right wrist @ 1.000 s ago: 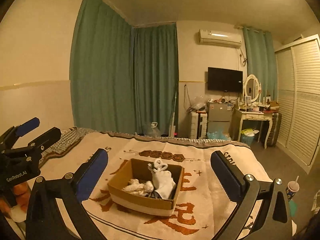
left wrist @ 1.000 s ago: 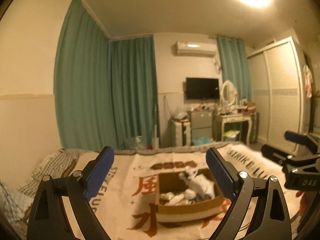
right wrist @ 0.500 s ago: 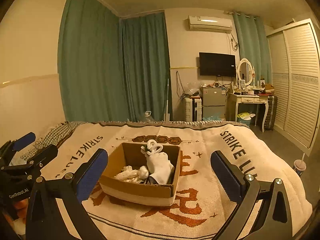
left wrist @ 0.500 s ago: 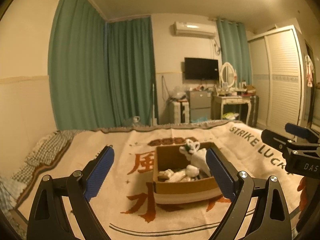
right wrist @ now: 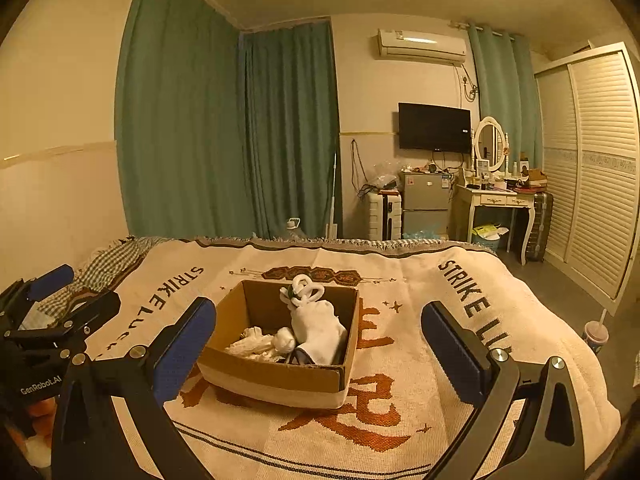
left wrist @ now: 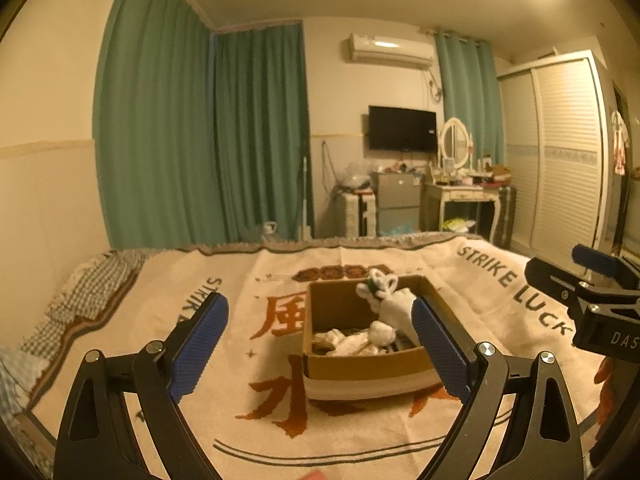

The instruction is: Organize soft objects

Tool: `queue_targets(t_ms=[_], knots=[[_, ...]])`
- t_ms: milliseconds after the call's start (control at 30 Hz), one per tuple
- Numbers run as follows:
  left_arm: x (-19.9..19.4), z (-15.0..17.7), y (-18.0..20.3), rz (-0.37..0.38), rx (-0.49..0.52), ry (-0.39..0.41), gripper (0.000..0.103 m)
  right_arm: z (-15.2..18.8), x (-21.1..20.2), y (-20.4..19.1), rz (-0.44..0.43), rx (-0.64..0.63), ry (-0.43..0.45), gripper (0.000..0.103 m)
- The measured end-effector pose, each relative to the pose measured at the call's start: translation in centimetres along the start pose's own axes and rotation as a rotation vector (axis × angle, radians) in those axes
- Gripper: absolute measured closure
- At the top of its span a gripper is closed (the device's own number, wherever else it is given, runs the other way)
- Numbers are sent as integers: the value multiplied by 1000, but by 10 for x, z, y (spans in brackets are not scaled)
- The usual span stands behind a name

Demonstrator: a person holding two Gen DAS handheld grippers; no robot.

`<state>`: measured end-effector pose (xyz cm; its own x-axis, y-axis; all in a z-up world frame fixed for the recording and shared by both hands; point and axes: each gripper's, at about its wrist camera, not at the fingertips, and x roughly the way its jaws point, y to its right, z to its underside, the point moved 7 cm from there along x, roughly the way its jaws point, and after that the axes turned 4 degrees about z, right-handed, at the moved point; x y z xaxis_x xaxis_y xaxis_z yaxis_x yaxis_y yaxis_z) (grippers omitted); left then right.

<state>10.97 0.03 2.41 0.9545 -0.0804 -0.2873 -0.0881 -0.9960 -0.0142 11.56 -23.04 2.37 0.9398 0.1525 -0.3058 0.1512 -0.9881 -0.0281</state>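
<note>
From your left wrist view, your left hand-held gripper (left wrist: 320, 346) is hanging spread wide with nothing between its blue pads, above the bed. The blanket (left wrist: 248, 280) under it is showing "STRIKE LUCK" along its right edge and large orange Chinese characters in the middle. The cardboard box (left wrist: 360, 364) is sitting on the blanket just beyond your right pad, holding a white plush toy (left wrist: 390, 300) that is leaning upright against the far right corner, ears upward, and white socks (left wrist: 352, 340) lying flat on the box floor. Your right hand-held gripper (left wrist: 596, 276), lettered "DAS", is entering from the right edge.

From your right wrist view, your right hand-held gripper (right wrist: 318, 344) is also gaping wide and carrying nothing, with the cardboard box (right wrist: 276, 376) lying between its pads' lines of sight. The left hand-held gripper (right wrist: 64, 292) at the left edge is reading "GenRobot.AI". "STRIKE" is running down both blanket sides.
</note>
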Motion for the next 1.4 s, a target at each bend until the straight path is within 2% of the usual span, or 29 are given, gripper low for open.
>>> queue_targets(t_ms=[700,1400], knots=[[0,1,-3,-9,-9,-5,9,11,7,-3,8,-15,-32,0],[0,4,-5,-15,-3,-11,9,11,3,2,14,1,-25,0]])
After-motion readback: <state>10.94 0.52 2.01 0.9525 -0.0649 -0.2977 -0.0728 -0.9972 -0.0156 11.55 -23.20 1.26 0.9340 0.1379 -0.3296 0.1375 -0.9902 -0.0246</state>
